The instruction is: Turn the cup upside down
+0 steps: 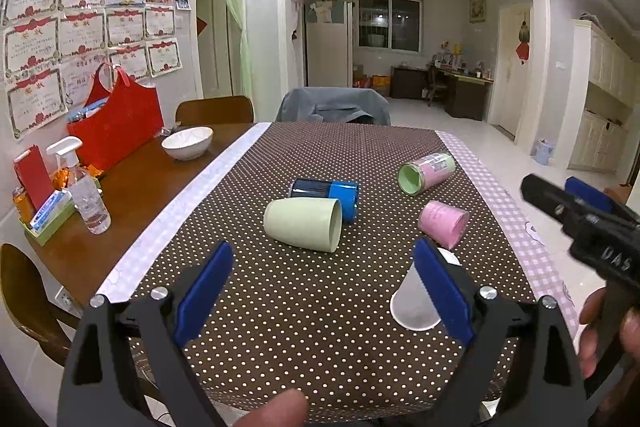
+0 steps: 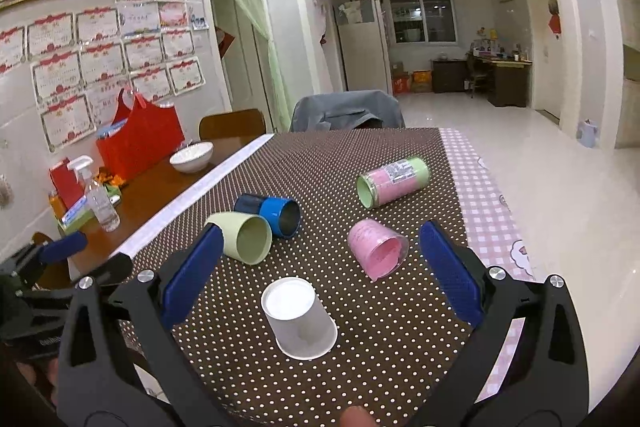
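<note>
A white paper cup [image 2: 299, 321] stands upside down on the dotted tablecloth, between my right gripper's [image 2: 320, 275] open fingers and a little ahead of them. It also shows in the left wrist view [image 1: 412, 301], partly behind the right finger [image 1: 440, 291] of my open, empty left gripper [image 1: 324, 287]. A light green cup [image 1: 304, 229], a blue cup [image 1: 326, 195], a pink cup [image 1: 443, 223] and a pink-and-green cup [image 1: 426, 171] lie on their sides farther out.
The brown dotted tablecloth [image 1: 320, 327] covers the table, with a pink checked edge on the right. On bare wood at the left are a white bowl [image 1: 187, 142], a red bag [image 1: 116, 127] and a spray bottle [image 1: 82, 187]. Chairs stand at the far end.
</note>
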The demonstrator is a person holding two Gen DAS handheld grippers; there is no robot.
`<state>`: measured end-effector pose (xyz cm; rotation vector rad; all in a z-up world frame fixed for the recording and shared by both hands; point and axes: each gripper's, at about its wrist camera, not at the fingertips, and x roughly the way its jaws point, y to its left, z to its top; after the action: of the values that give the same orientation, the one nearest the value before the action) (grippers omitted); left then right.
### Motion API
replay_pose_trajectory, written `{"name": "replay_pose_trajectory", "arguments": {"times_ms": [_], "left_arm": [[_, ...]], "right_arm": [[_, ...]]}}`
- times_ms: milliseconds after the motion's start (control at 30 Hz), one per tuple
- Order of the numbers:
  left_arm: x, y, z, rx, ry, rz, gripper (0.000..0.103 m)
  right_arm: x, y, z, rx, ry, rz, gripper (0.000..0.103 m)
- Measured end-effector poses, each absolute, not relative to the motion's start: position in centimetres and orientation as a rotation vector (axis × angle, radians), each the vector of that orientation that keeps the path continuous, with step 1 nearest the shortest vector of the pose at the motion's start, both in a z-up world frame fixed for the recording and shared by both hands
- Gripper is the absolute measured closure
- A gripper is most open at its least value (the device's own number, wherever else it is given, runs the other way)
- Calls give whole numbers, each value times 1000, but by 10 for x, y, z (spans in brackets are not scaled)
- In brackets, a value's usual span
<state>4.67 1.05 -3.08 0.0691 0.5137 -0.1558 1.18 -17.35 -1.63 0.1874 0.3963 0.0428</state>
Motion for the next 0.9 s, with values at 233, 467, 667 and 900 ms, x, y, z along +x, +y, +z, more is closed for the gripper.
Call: {"name": "replay_pose_trajectory", "arguments": {"times_ms": [233,467,667,900], "left_arm": [[37,9,-24,76,497,-149,13],[26,8,-16,85,468,-150,13],[18,6,-13,89,452,-161,13],[11,4,-10,91,435,-166,13]], "right_arm": [[-10,-173,-2,193,336,6,6],[-24,-170,1,182,301,-34,6],[-32,-168,4,168,283,-55,6],[-35,-168,7,167,272,-68,6]]}}
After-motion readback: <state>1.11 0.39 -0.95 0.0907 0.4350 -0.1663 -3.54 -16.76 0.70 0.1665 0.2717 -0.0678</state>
